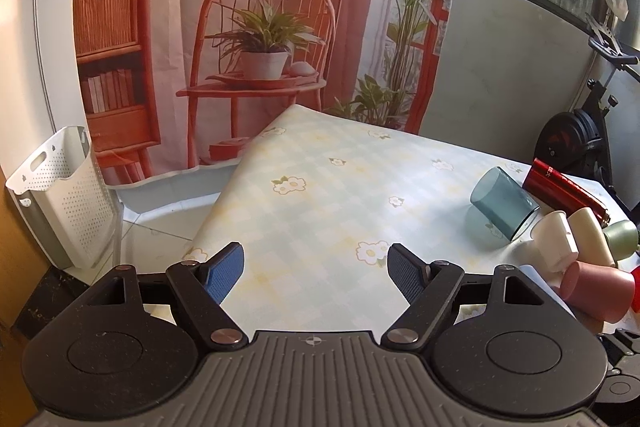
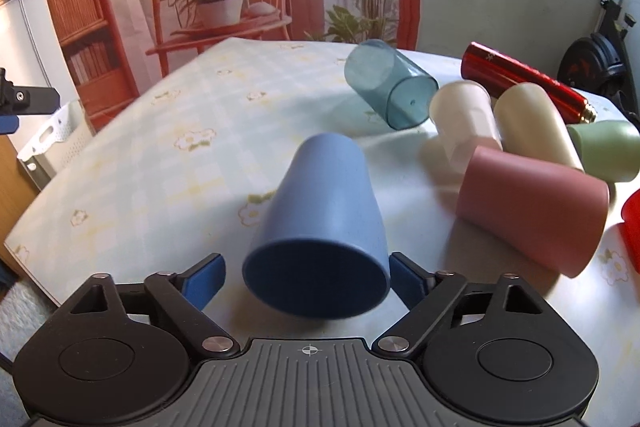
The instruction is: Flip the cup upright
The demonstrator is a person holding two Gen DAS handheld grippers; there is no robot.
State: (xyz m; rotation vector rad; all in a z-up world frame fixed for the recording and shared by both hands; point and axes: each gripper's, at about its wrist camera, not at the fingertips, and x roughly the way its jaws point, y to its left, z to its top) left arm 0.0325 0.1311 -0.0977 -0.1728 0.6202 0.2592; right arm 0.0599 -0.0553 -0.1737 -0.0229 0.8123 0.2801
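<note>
The blue cup (image 2: 320,227) lies on its side on the flowered tablecloth (image 2: 140,163), its open mouth turned toward the right gripper (image 2: 306,279) and its closed base pointing away toward the far edge of the cloth. The right gripper's jaws stand apart on either side of the cup's rim; the right pad (image 2: 406,281) looks to be touching or just beside the rim, while the left pad (image 2: 202,281) stands clear of it with cloth showing between. The cup's edges are slightly blurred.

Beyond the blue cup and to its right lies a cluster of tipped cups: a clear teal tumbler (image 2: 390,87) farthest back, a white cup (image 2: 464,115) and a cream cup (image 2: 532,125) beside it, a pink cup (image 2: 532,211) nearest the blue cup, and a green cup (image 2: 608,149) at the right edge. A red bottle (image 2: 524,81) lies behind them.

Over in the left wrist view, the left gripper (image 1: 316,267) hovers above bare tablecloth with its jaws wide apart and nothing between them. The same cluster sits off to its right, with the teal tumbler (image 1: 504,201) closest to the cloth's middle.
</note>
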